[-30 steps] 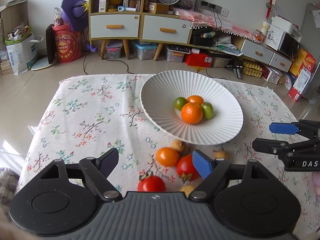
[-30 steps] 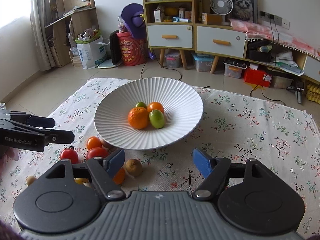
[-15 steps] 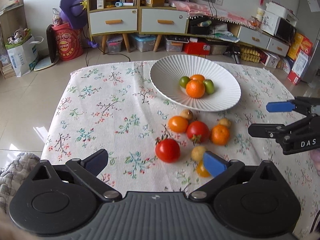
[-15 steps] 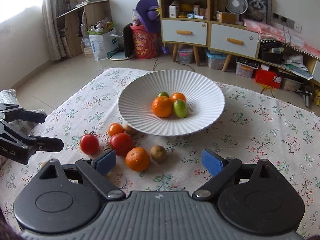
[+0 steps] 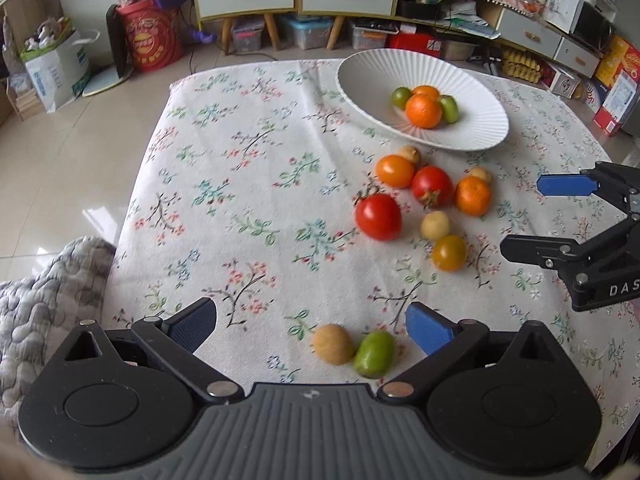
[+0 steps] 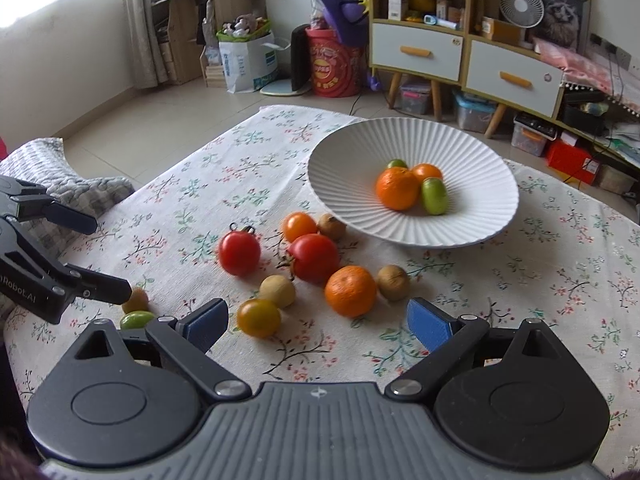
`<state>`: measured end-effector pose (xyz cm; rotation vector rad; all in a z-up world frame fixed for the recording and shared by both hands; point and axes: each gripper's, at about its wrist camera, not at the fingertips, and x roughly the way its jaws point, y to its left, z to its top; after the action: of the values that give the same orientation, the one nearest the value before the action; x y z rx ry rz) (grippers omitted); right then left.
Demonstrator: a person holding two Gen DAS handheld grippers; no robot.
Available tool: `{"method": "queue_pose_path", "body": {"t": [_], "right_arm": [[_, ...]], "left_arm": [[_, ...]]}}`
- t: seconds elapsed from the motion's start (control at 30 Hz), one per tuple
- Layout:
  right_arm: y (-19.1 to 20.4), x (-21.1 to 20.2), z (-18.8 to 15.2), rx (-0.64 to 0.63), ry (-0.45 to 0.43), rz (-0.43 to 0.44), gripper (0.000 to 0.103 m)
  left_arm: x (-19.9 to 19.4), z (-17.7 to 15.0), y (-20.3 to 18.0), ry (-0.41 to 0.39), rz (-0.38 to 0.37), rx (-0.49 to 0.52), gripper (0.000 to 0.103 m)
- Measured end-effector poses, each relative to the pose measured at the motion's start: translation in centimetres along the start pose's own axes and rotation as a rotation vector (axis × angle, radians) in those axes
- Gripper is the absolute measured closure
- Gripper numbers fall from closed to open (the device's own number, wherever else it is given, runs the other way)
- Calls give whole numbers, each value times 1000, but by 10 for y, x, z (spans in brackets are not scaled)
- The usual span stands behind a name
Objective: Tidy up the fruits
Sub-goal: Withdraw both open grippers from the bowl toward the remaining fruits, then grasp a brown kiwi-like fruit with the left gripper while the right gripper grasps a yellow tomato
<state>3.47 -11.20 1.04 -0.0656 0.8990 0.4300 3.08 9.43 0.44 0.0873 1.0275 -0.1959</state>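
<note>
A white ribbed bowl (image 5: 360,76) (image 6: 344,176) at the table's far side holds an orange, a smaller orange fruit and two green fruits. Loose on the flowered cloth lie two red tomatoes (image 5: 378,216) (image 6: 239,253), an orange (image 5: 473,196) (image 6: 350,290), orange and yellow tomatoes and small tan fruits. My left gripper (image 5: 312,326) is open and empty, with a tan fruit (image 5: 333,344) and a green fruit (image 5: 375,354) between its fingers. My right gripper (image 6: 318,322) is open and empty, just short of the orange and a yellow tomato (image 6: 258,317).
The flowered cloth (image 5: 240,184) covers a low table. A grey quilted blanket (image 5: 36,288) lies off its left edge. Cabinets, boxes and a red bucket (image 5: 154,42) stand on the floor beyond the table.
Both grippers have pulled back and up from the bowl towards the table's near side. More loose fruit has come into view, among it the tan and green pair at my left gripper.
</note>
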Motion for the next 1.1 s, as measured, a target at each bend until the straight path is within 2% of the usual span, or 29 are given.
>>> {"method": "queue_pose_path", "body": {"t": [0.23, 0.3, 0.4, 0.57, 0.7, 0.77, 0.87, 1.1], "right_arm": [[12, 7, -2, -18, 26, 4, 8], [14, 11, -2, -18, 33, 1, 8], [16, 17, -5, -7, 53, 3, 10], [19, 25, -8, -15, 71, -1, 24], [21, 31, -10, -25, 81, -1, 35], [22, 33, -12, -28, 88, 2, 43], [24, 34, -13, -34, 84, 9, 47], [24, 32, -11, -34, 65, 33, 53]], "left_arm": [[5, -7, 13, 57, -10, -8, 13], [7, -10, 14, 72, -19, 2, 16], [13, -15, 15, 91, -55, 21, 27], [10, -19, 11, 41, -82, 95, 35], [11, -21, 8, 38, -105, 129, 44], [15, -21, 8, 54, -110, 139, 54], [23, -22, 8, 79, -119, 145, 62], [26, -22, -1, 35, -131, 156, 76]]}}
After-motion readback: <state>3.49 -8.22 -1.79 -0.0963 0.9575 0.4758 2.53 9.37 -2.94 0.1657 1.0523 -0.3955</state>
